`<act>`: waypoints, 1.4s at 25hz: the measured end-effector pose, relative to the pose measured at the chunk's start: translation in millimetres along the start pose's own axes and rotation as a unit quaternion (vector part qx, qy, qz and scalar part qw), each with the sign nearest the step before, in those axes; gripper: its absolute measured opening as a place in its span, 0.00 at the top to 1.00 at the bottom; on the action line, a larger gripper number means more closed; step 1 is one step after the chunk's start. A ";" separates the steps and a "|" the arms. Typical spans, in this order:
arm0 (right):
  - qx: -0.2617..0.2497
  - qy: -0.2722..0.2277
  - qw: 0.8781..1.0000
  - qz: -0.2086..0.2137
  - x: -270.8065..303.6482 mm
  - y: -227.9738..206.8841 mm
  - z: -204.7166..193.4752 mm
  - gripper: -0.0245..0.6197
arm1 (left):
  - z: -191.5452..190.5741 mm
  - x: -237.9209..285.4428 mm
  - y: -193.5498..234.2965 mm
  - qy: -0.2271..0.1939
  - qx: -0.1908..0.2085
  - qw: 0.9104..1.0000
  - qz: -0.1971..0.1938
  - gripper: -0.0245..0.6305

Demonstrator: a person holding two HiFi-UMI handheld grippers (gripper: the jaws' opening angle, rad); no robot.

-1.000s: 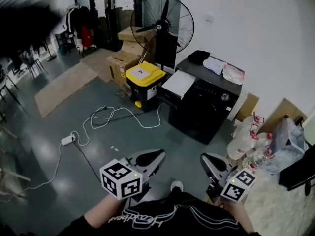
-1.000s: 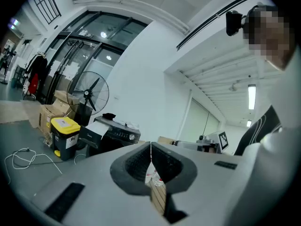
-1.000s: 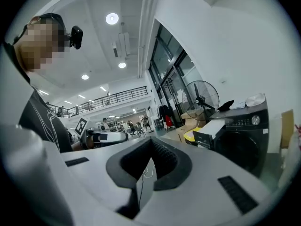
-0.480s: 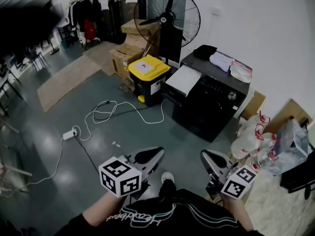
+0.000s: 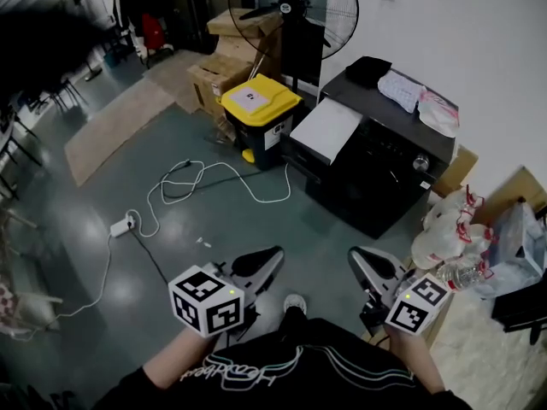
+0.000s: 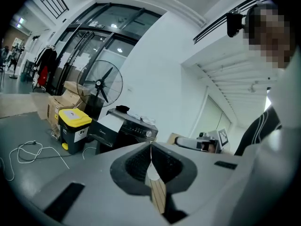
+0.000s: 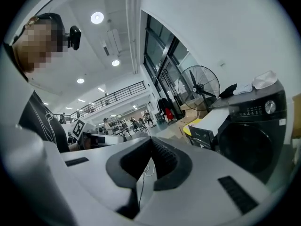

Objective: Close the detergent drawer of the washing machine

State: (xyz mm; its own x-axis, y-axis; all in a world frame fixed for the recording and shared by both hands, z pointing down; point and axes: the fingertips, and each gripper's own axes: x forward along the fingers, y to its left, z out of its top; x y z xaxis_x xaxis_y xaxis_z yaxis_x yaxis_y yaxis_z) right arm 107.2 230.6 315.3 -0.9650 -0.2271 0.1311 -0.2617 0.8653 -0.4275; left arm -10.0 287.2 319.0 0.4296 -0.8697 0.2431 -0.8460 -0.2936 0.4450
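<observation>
The black washing machine (image 5: 380, 182) stands against the white wall, a couple of steps ahead of me. Its detergent drawer (image 5: 325, 131) juts out at the machine's left, showing a white top. My left gripper (image 5: 270, 257) and right gripper (image 5: 357, 261) are held low in front of my body, far from the machine. Both are shut with nothing between the jaws. The left gripper view has the machine (image 6: 134, 128) and drawer (image 6: 107, 124) beyond the closed left gripper (image 6: 150, 145). In the right gripper view the machine (image 7: 254, 126) and drawer (image 7: 214, 119) lie right of the right gripper (image 7: 151, 140).
A yellow-lidded bin (image 5: 250, 109) stands left of the drawer, with a large floor fan (image 5: 295, 7) and cardboard boxes (image 5: 218, 73) behind it. A white cable (image 5: 205, 186) and power strip (image 5: 120, 225) lie on the floor. Plastic bags (image 5: 444, 237) sit right of the machine; cloths (image 5: 402, 88) lie on top.
The machine, bin and fan have drawn nearer and slid lower in the head view as I walked forward. Both grippers stay shut in front of my body.
</observation>
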 end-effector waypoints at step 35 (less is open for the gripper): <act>-0.004 0.028 0.997 -0.070 119.4 -208.1 58.3 0.92 | 43.0 218.2 209.4 0.088 0.021 0.995 0.035 0.92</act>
State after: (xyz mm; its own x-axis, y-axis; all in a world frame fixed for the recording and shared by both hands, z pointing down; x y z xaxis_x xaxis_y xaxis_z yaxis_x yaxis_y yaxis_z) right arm 45.4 -2.7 367.8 -0.9167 -0.3207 0.2383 -0.3932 0.8302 -0.3952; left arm -107.0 18.9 428.1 0.4145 -0.8065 0.4216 -0.8870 -0.2545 0.3853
